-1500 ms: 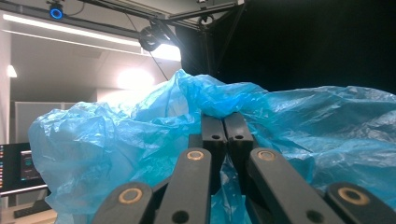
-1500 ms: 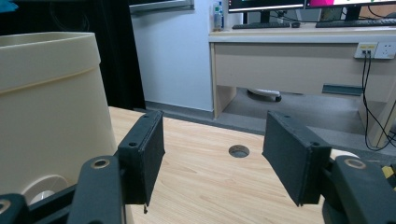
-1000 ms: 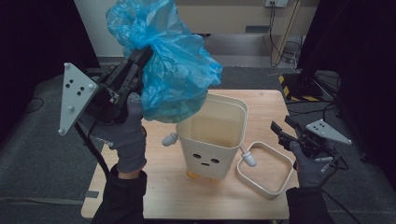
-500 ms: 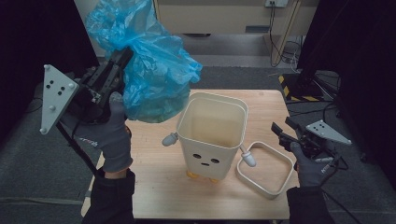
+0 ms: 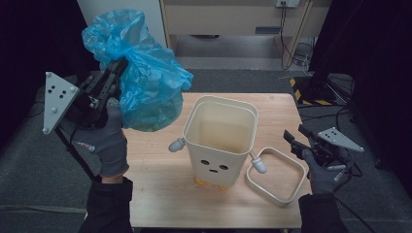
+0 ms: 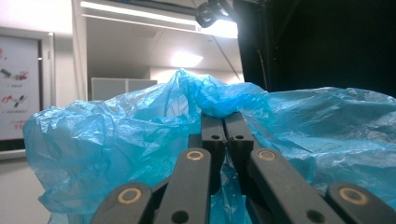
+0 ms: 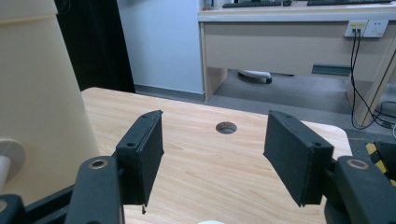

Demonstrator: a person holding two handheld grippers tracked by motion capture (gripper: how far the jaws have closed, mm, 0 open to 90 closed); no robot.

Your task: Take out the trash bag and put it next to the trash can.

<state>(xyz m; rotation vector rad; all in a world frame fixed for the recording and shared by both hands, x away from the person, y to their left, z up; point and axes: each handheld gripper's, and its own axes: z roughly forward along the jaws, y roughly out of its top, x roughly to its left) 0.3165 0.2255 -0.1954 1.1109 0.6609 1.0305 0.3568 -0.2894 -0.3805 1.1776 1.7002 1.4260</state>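
Left claw (image 5: pixel 116 65) clamped on blue bag (image 5: pixel 145 87) beside bin (image 5: pixel 218 141); right claw (image 7: pixel 215 149) open, empty

The left hand-held gripper (image 5: pixel 115 68) holds a blue bag (image 5: pixel 145 82) left of the bin (image 5: pixel 218 141).

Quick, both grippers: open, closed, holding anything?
Left gripper: closed on the blue plastic bag, held up off the table.
Right gripper: open, holding nothing.
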